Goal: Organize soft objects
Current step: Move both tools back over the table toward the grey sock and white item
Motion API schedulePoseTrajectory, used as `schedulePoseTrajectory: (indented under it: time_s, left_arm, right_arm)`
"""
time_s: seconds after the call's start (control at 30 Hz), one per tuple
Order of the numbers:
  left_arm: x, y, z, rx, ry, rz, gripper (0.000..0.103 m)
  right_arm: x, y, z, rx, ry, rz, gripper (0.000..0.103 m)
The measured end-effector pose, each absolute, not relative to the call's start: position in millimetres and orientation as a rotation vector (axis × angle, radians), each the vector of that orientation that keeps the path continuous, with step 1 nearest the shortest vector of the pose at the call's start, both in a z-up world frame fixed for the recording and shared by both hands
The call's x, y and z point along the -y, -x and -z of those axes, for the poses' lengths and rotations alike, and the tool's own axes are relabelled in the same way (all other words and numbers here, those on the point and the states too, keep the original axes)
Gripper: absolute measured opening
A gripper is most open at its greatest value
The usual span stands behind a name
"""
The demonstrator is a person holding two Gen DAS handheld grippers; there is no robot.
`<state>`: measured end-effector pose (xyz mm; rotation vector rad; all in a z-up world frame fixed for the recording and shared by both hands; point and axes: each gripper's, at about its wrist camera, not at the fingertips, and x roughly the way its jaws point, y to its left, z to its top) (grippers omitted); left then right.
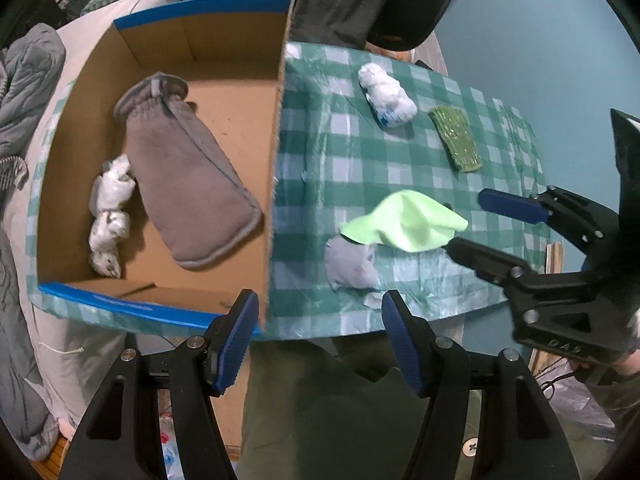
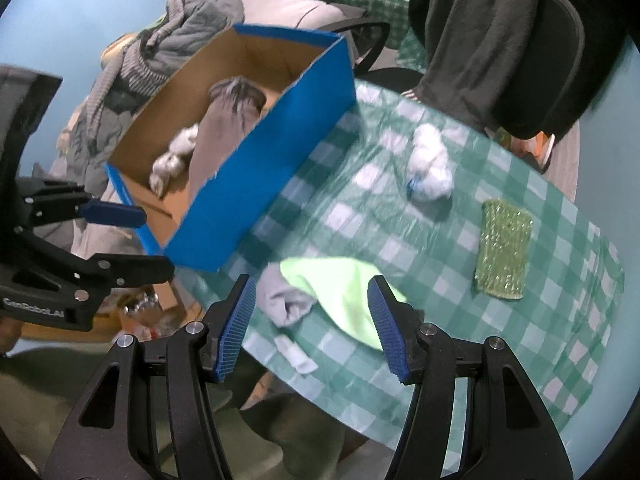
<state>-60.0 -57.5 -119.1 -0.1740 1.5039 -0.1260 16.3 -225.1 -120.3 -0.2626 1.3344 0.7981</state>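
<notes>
A blue cardboard box point(image 1: 276, 128) point(image 2: 256, 168) stands on the checked table and holds a grey mitt point(image 1: 188, 176) point(image 2: 228, 128) and a white crumpled bundle point(image 1: 110, 216) point(image 2: 174, 158). On the table lie a light green cloth point(image 1: 408, 220) point(image 2: 340, 292), a grey cloth point(image 1: 350, 266) point(image 2: 286, 300) partly under it, a white bundle point(image 1: 386, 94) point(image 2: 430, 164) and a green sponge pad point(image 1: 456, 138) point(image 2: 504, 248). My left gripper point(image 1: 320, 340) point(image 2: 152, 240) is open and empty at the table's near edge by the box. My right gripper point(image 2: 314, 328) point(image 1: 468, 222) is open, just in front of the green cloth.
A dark chair point(image 2: 496, 40) draped with a grey garment stands at the far side of the table. Piled bedding and clothes point(image 2: 160, 60) lie behind the box. The table edge point(image 1: 360, 328) is close to both grippers. A small white scrap point(image 2: 296, 354) lies near that edge.
</notes>
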Motion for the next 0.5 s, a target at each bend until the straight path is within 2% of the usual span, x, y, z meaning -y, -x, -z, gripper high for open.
schedulePoseTrajectory:
  time_s: [0.5]
  left_arm:
    - [65,99,151,-1.532,0.300,0.011,0.065]
  right_arm:
    - [228,16,165,-1.353,0.406,-0.930,0.060]
